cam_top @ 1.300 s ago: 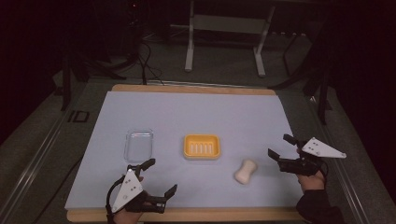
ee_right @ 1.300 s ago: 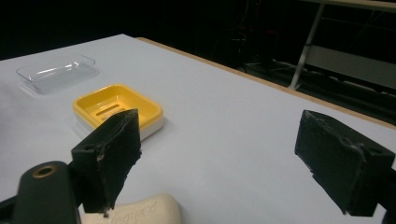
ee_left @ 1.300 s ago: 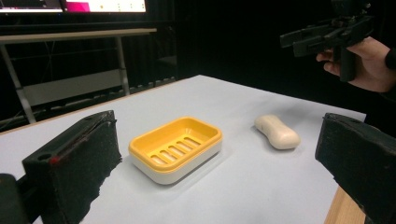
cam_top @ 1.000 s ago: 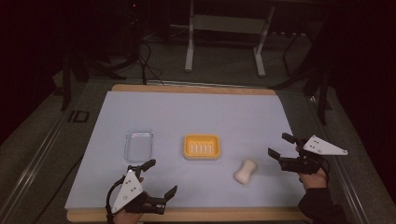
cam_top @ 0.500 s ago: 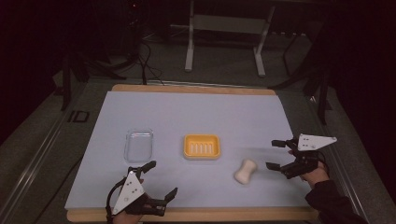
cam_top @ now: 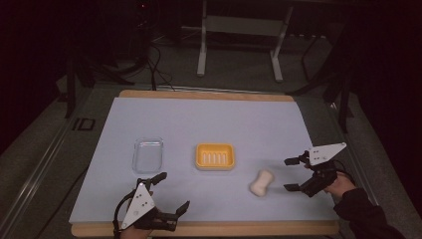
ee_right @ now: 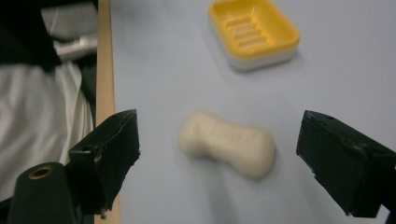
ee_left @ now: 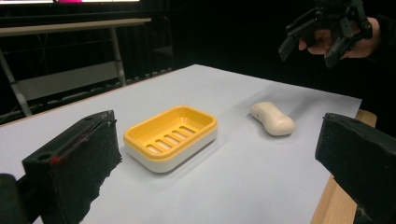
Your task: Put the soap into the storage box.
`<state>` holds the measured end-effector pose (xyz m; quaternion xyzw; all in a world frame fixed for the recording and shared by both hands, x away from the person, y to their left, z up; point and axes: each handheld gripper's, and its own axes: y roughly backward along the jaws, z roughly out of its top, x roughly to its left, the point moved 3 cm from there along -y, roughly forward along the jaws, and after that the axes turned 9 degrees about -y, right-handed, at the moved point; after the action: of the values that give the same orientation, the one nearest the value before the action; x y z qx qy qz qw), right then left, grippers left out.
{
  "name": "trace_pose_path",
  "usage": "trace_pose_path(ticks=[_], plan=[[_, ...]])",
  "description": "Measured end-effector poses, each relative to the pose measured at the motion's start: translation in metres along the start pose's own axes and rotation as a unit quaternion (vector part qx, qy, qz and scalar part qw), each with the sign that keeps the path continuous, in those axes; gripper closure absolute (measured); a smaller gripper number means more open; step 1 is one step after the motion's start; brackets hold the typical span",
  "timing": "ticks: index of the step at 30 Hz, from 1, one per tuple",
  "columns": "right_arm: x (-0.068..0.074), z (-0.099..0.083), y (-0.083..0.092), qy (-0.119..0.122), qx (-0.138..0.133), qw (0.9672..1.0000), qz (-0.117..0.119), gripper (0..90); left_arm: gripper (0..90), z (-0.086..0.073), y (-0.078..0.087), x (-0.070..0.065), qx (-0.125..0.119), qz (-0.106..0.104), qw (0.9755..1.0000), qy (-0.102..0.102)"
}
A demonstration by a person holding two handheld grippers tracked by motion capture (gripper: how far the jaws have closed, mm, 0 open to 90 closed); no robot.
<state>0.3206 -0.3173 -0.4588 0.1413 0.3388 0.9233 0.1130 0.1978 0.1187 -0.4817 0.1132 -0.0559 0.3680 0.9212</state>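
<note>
The soap bar (cam_top: 262, 182) lies flat on the pale blue mat (cam_top: 209, 124), toward the near right part of the table, just right of and nearer than the yellow soap dish (cam_top: 215, 156). The bar and the dish are apart and do not touch. The dish sits upright at the middle of the mat, its slotted tray empty. A clear plastic lid (cam_top: 148, 154) lies on the mat left of the dish, separate from it. The right gripper (cam_top: 293, 174) is held just right of the soap bar, above the mat near its right edge, with its jaws pointing toward the bar. Its jaws stand wide apart, having just been closing slightly after opening; in the right gripper view the soap bar (ee_right: 227, 143) lies between and beyond the two pads, with neither pad in contact. The left gripper (cam_top: 171, 194) is at the near left edge of the mat, below the lid. Its jaws are also spread wide, nothing between them; its view faces the dish (ee_left: 170, 136) and the soap bar (ee_left: 272, 118) farther off.
</note>
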Motion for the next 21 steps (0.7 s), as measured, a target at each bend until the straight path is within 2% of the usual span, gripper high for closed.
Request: trace_pose_path(ticks=[2,4,6,8,9,10,11,12,13,14,16,17,18,19,21], plan=[[0.002,0.0,-0.001,0.014,0.028,0.9995,0.001,12.8,0.0,0.0,0.0,0.0,0.001,-0.002,1.0,0.0],[0.003,0.001,-0.001,0.019,0.045,0.9988,-0.001,12.8,0.0,0.0,-0.001,-0.001,0.001,-0.003,1.0,-0.001],[0.003,0.002,-0.001,0.023,0.052,0.9984,0.0,12.7,0.0,0.0,-0.001,-0.001,0.002,-0.003,1.0,-0.001],[0.003,0.003,-0.001,0.026,0.075,0.9968,-0.001,12.6,0.0,0.0,-0.001,-0.001,0.003,-0.004,1.0,-0.002],[0.003,0.003,-0.001,0.026,0.075,0.9968,-0.001,12.6,0.0,0.0,-0.001,-0.001,0.002,-0.004,1.0,-0.002],[0.003,0.004,-0.002,0.03,0.085,0.9959,-0.006,12.6,0.0,0.0,-0.001,-0.001,0.001,-0.006,1.0,-0.001],[0.002,0.005,-0.003,0.028,0.108,0.9937,-0.014,12.8,0.0,0.0,-0.001,-0.001,0.001,-0.009,1.0,-0.001],[0.002,0.005,-0.003,0.028,0.108,0.9937,-0.014,12.8,0.0,0.0,-0.001,-0.001,0.001,-0.009,1.0,-0.001],[0.001,0.005,-0.005,0.022,0.135,0.9906,-0.007,12.7,0.0,0.0,-0.002,-0.002,0.001,-0.012,0.9999,-0.001],[0.001,0.005,-0.006,0.025,0.146,0.9889,-0.003,12.7,0.0,0.0,-0.002,-0.002,0.001,-0.015,0.9999,-0.003],[0.002,0.005,-0.009,0.03,0.181,0.9831,-0.002,12.7,0.0,0.0,-0.002,-0.003,0.001,-0.016,0.9999,-0.005],[0.002,0.005,-0.009,0.03,0.181,0.9831,-0.002,12.7,0.0,0.0,-0.002,-0.003,0.001,-0.016,0.9999,-0.005],[0.002,0.005,-0.01,0.032,0.195,0.9803,0.001,12.6,0.0,0.0,-0.002,-0.003,0.002,-0.017,0.9998,-0.005],[0.002,0.006,-0.013,0.037,0.217,0.9754,0.002,12.7,0.0,0.0,-0.002,-0.003,0.002,-0.017,0.9998,-0.005],[0.003,0.005,-0.015,0.038,0.232,0.9719,0.006,12.7,0.0,0.0,-0.002,-0.003,0.001,-0.018,0.9998,-0.005]])
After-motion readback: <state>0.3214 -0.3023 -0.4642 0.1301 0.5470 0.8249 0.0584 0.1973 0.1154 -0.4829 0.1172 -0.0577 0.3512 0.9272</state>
